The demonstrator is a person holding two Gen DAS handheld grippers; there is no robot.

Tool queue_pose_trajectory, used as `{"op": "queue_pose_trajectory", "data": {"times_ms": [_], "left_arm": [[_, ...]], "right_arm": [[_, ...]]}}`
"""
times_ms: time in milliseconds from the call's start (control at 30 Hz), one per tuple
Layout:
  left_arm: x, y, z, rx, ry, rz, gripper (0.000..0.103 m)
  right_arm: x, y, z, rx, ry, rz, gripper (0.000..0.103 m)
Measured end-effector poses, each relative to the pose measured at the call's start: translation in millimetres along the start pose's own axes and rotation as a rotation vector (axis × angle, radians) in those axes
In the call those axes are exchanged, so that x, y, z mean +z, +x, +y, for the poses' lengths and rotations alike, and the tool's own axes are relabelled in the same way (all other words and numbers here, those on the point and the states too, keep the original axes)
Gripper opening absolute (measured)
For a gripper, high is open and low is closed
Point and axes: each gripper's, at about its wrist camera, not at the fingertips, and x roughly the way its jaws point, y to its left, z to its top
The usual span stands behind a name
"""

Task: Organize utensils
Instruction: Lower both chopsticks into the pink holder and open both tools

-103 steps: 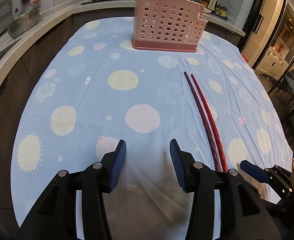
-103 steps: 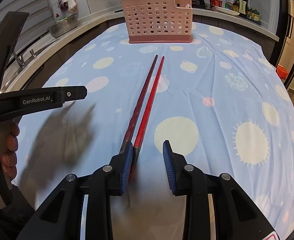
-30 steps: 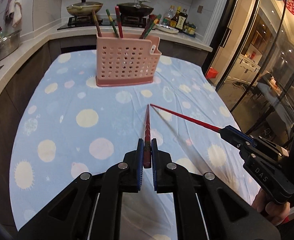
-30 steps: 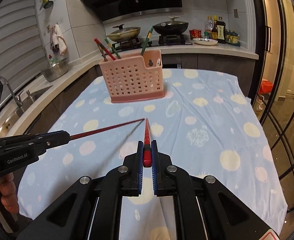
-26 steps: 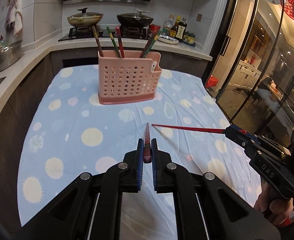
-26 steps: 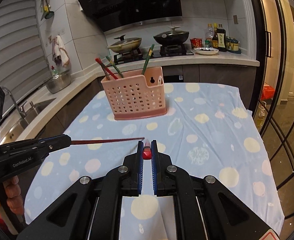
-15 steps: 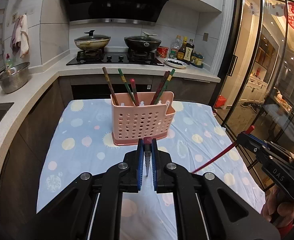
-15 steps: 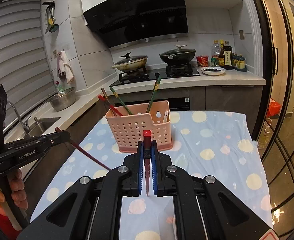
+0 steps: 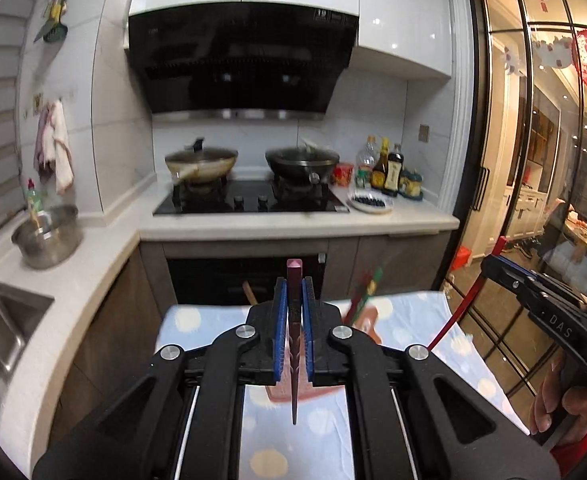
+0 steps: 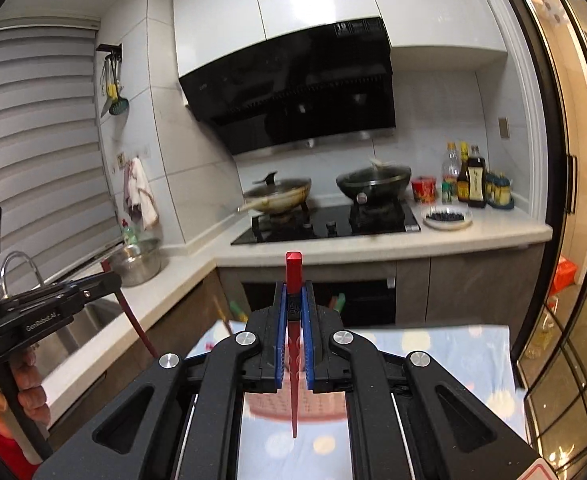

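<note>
Left tool [image 9: 292,320] clamped a maroon chopstick [image 9: 294,344]; right tool [image 10: 294,320] clamped a red chopstick [image 10: 294,360]. Tools hid most of the pink holder [image 10: 293,406] on the desk [image 10: 453,360].

Pink basket mostly hidden behind both claws

The pink utensil basket [image 9: 367,322] shows only slivers past the left claw [image 9: 293,300]; behind the right claw [image 10: 293,304] it blurs, and the chopsticks standing in it [image 9: 363,292] smear beyond telling apart.
</note>
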Motion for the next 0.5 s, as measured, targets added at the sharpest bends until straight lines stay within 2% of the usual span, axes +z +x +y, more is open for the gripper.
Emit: {"op": "queue_pose_trajectory", "data": {"times_ms": [267,500], "left_arm": [[60,18,8,0.031,0.01,-0.088,0.007],[68,59,13,0.015,0.001,-0.046,0.007]], "right_arm": [[46,49,9,0.007,0.007,-0.029,0.007],[42,97,11,0.0,0.006,0.036,0.007]]}}
